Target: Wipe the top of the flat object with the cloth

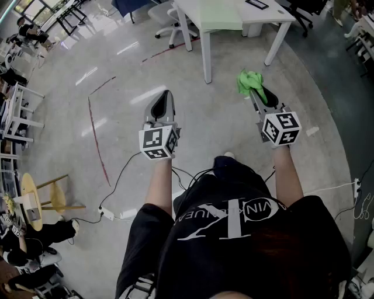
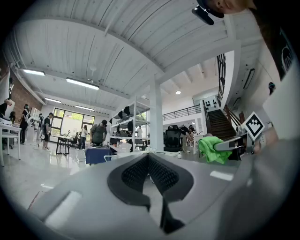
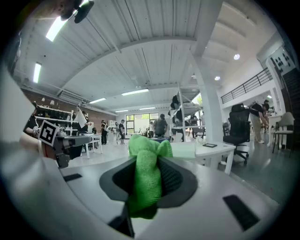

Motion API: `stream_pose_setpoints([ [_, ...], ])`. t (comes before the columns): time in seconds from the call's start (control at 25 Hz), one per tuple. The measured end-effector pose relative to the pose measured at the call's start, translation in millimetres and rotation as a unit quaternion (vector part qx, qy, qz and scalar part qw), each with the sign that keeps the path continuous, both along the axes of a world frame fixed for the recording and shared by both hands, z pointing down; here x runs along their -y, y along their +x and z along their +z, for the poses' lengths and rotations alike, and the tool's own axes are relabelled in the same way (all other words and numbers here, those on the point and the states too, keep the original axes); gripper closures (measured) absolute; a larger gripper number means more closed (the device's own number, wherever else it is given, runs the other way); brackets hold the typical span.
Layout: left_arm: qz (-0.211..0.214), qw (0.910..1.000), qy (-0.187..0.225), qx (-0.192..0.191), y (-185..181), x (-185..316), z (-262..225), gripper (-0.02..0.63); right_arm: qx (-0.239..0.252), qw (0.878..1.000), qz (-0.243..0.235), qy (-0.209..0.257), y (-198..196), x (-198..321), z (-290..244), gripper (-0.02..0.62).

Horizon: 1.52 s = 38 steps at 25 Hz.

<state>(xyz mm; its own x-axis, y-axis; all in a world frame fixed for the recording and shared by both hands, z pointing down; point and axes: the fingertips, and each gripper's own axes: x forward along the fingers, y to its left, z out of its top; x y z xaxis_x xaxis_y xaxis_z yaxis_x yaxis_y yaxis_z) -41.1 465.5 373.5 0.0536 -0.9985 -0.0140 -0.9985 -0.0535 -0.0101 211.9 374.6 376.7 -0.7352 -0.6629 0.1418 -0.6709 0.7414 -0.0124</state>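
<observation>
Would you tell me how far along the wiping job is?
Done: the green cloth is clamped in the right gripper. In hand: it is held short of the white table; the left gripper is shut, empty. Left: wiping the pale green flat object there.

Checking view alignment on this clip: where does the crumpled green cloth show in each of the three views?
Head view: crumpled green cloth at upper right, bunched at the tip of the right tongs.
Left gripper view: the cloth sits right of centre, at mid height.
Right gripper view: the cloth is at centre, pinched between the jaws.
Shared landmark: the right tongs, shut on the cloth, show in all three views.
</observation>
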Motion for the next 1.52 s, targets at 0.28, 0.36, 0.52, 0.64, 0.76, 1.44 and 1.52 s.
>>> stream_pose_setpoints([
  [0.28,-0.011,0.9999,-0.002,-0.014,-8,-1,-1,0.595,0.006,1.0,-0.002,-0.003,-3,2,-3,0.486],
  [0.36,-0.012,0.9998,0.0,-0.017,-9,-1,-1,0.595,0.006,1.0,-0.003,-0.003,-4,1,-3,0.486],
  [0.52,-0.01,0.9998,-0.004,-0.018,-10,5,8,0.595,0.008,1.0,-0.006,-0.008,-3,5,3,0.486],
  [0.64,-0.01,0.9996,-0.008,-0.025,-12,14,10,0.595,0.016,1.0,0.0,-0.016,-4,16,6,0.486],
  [0.76,-0.012,0.9995,-0.012,-0.027,-20,31,13,0.595,0.019,1.0,0.001,-0.018,-12,33,9,0.486],
  [1.44,-0.009,0.9993,-0.026,-0.023,-81,199,11,0.595,0.017,0.999,-0.001,-0.036,-75,202,12,0.486],
  [1.52,-0.01,0.9993,-0.029,-0.023,-84,218,12,0.595,0.017,0.999,-0.003,-0.039,-78,221,13,0.486],
])
